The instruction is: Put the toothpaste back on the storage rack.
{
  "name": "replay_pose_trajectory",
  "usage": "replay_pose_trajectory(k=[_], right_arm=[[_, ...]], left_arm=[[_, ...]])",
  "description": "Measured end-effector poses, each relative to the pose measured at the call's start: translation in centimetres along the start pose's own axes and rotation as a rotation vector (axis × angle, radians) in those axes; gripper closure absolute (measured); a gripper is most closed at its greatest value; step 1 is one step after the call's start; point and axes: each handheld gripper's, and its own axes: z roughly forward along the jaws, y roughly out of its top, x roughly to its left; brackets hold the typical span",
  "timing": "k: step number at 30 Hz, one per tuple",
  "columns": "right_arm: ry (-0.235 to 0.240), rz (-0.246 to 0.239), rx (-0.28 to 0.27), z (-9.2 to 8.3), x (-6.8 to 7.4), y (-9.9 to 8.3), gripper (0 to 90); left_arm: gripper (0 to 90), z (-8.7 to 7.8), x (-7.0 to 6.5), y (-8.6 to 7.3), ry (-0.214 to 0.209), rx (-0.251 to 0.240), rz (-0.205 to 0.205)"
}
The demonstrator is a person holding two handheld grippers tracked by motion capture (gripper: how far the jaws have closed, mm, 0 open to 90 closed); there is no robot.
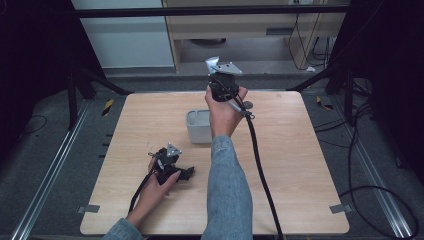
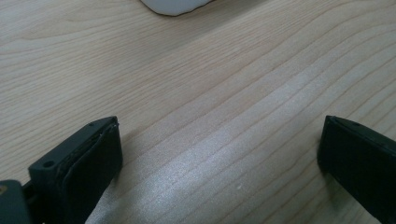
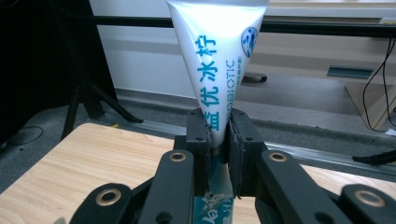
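Note:
My right gripper [image 3: 218, 130] is shut on a white toothpaste tube [image 3: 216, 60] with blue lettering, which stands upright with its flat crimped end on top. In the high view that gripper [image 1: 216, 76] is raised above the far side of the table, over the white cup [image 1: 198, 126], with the tube's tip [image 1: 212, 62] poking up. My left gripper [image 1: 186, 173] rests low on the wooden table [image 1: 295, 165] at front left. Its jaws stand wide open [image 2: 219, 144] over bare wood, nothing between them, and the white cup's rim [image 2: 175, 5] lies ahead.
The cup stands mid-table, slightly back of centre. A black cable [image 1: 260, 165] trails from the right gripper across the table's front. Black frame legs [image 1: 80, 85] and floor cables [image 1: 385, 195] surround the table. Bare wood lies on the right half.

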Motion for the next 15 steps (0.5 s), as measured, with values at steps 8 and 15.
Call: replay_pose_trajectory(k=[8, 15], right_arm=[[0.011, -0.004, 0.001, 0.6, 0.6, -0.3, 80.0], [0.024, -0.004, 0.004, 0.8, 1.1, -0.7, 80.0]], left_arm=[[0.0, 0.0, 0.0, 0.0, -0.003, 0.0, 0.002], [0.0, 0.0, 0.0, 0.0, -0.003, 0.0, 0.003]])
